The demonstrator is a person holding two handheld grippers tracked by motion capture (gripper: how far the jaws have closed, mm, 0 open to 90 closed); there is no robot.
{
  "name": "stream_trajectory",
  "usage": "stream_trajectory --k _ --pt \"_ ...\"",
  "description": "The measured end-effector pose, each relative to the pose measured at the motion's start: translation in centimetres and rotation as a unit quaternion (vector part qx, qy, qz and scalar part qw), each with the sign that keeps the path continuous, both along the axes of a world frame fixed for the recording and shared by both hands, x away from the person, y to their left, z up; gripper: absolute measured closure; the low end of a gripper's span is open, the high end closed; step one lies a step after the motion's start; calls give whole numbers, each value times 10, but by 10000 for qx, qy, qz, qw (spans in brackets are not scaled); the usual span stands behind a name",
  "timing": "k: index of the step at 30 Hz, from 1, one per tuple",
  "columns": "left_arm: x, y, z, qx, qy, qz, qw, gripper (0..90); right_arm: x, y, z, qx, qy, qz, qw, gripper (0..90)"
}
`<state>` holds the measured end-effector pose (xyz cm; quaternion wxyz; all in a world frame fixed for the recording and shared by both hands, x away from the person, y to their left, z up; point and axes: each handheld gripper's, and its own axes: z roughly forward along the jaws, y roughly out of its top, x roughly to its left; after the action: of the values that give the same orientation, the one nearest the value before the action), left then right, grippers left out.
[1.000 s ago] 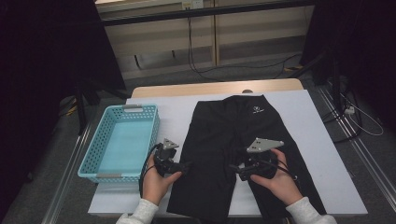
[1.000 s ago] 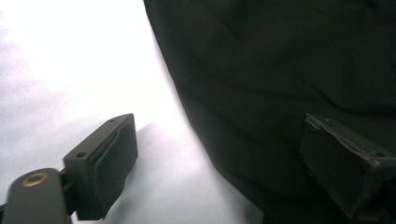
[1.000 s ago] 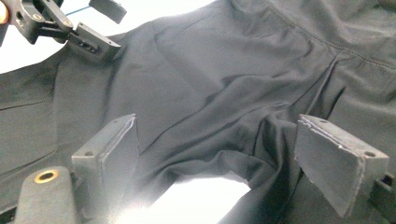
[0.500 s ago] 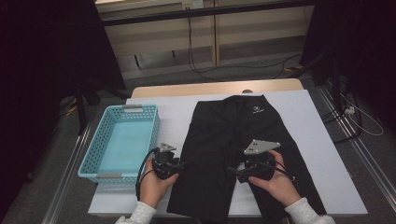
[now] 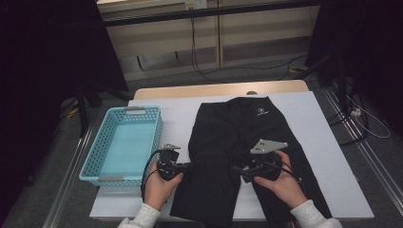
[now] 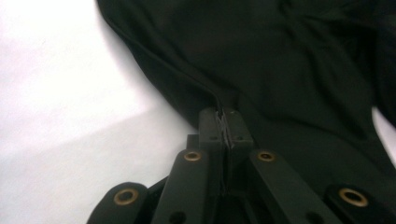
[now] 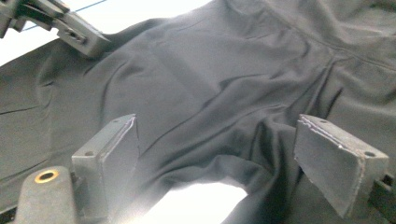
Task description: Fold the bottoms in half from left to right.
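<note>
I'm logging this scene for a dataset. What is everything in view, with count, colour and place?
shorts: one pair, black, spread flat mid-table, small white logo near the far waistband.
basket: one, light blue plastic lattice, nothing in it, left of the shorts.
table cover: one, white, under shorts and basket.
table: one, light wood edge at the far side.
cables: several, dark, on the floor beyond.
left tool: one, black, shut on the shorts' left edge.
right tool: one, black, jaws open over the crotch of the shorts.
hands: two, white sleeves, near edge.

Black shorts [image 5: 247, 147] lie flat on the table.
</note>
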<state>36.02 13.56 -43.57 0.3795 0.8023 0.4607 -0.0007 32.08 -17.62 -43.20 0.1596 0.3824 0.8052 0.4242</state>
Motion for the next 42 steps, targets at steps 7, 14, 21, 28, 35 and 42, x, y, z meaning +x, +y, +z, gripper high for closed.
stream_trajectory --k 7,14,21,28,35,42 --pt "-5 -16 7 -151 -242 -235 9993 891 16 -5 6 92 -88 -382 9992 160" --pt "-13 -37 10 -218 -479 -549 9971 892 37 1 8 51 -160 -565 9983 145" --pt "-18 -52 5 -169 -600 -735 9953 893 52 11 5 92 -161 -652 9977 135" --pt "-25 -58 5 -244 -789 -836 9931 894 58 24 3 214 -88 -532 9983 122" --pt "-28 -58 4 -265 -883 -805 9925 894 60 43 -1 119 -65 -308 9994 131" --pt "-26 -56 3 -317 -919 -784 9922 893 69 63 -5 -172 -183 -52 9997 205"
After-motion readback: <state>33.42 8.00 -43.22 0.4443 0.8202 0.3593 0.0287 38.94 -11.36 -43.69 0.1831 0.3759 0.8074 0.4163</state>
